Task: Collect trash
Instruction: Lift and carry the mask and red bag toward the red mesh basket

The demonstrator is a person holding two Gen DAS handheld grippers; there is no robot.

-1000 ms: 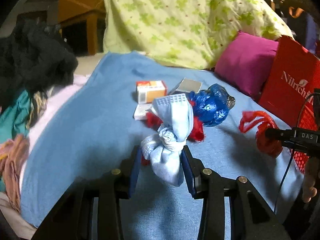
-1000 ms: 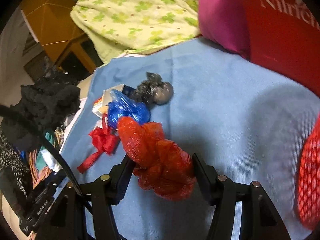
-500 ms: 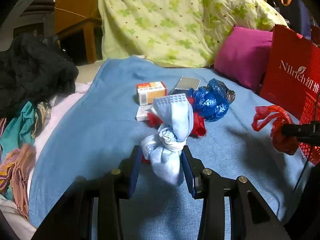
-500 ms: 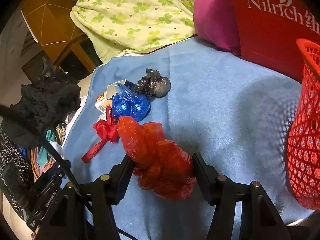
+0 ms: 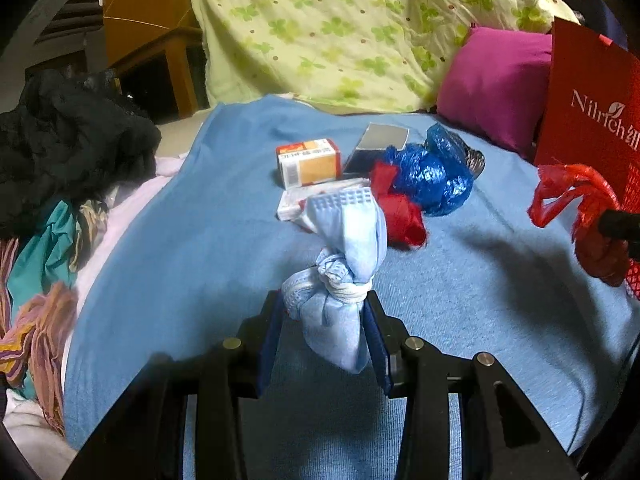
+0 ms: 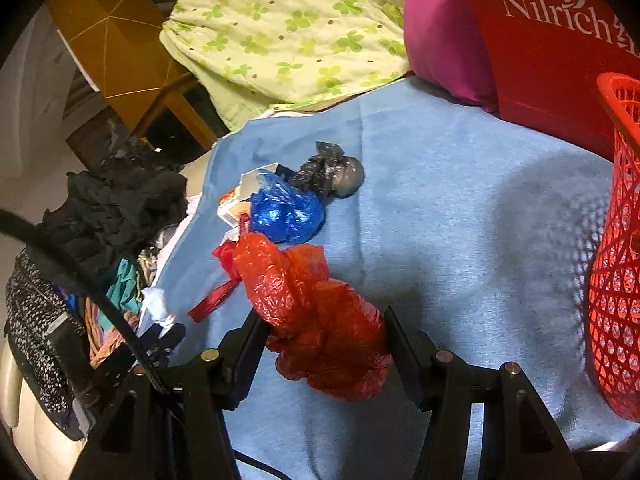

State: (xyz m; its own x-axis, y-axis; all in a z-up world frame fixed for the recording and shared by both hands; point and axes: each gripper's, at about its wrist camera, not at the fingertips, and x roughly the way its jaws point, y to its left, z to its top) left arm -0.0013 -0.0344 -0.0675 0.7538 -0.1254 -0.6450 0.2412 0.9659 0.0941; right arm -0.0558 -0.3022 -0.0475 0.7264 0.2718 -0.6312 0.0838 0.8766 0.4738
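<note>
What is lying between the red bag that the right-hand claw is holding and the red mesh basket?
Nothing: in the right wrist view, only bare blue blanket stretches between the red plastic bag and the red basket.

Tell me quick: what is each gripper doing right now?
Left gripper: closed on a knotted light blue cloth bundle.
Right gripper: closed on a crumpled red plastic bag.
</note>
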